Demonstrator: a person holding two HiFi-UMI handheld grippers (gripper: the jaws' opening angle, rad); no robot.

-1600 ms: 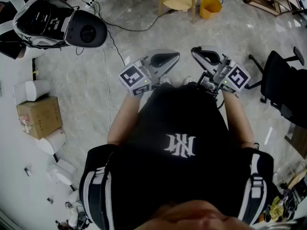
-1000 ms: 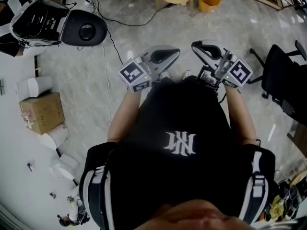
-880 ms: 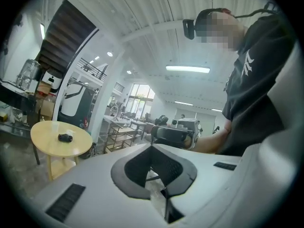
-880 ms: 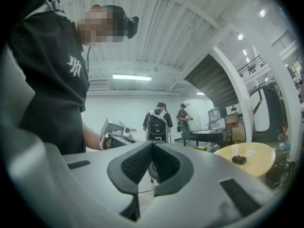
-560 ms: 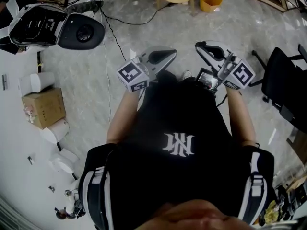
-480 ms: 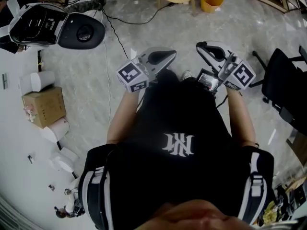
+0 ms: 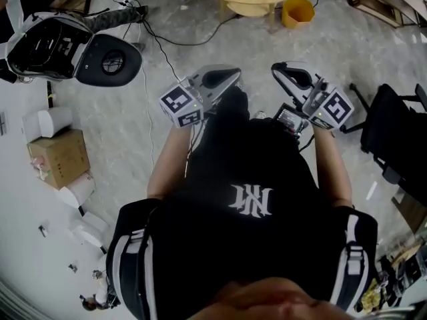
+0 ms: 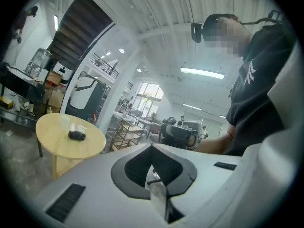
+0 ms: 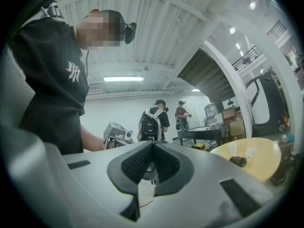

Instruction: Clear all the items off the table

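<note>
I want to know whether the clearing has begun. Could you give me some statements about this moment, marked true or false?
1. The left gripper and right gripper are both shut and empty. True.
2. A dark object lies on the round table. True.
3. The yellow bin stands on the table. False: it stands on the floor beside it.
4. The right gripper touches the table. False: the table stands apart, ahead of it.
5. The cardboard box lies on the person's right. False: it is on the floor at the left.
</note>
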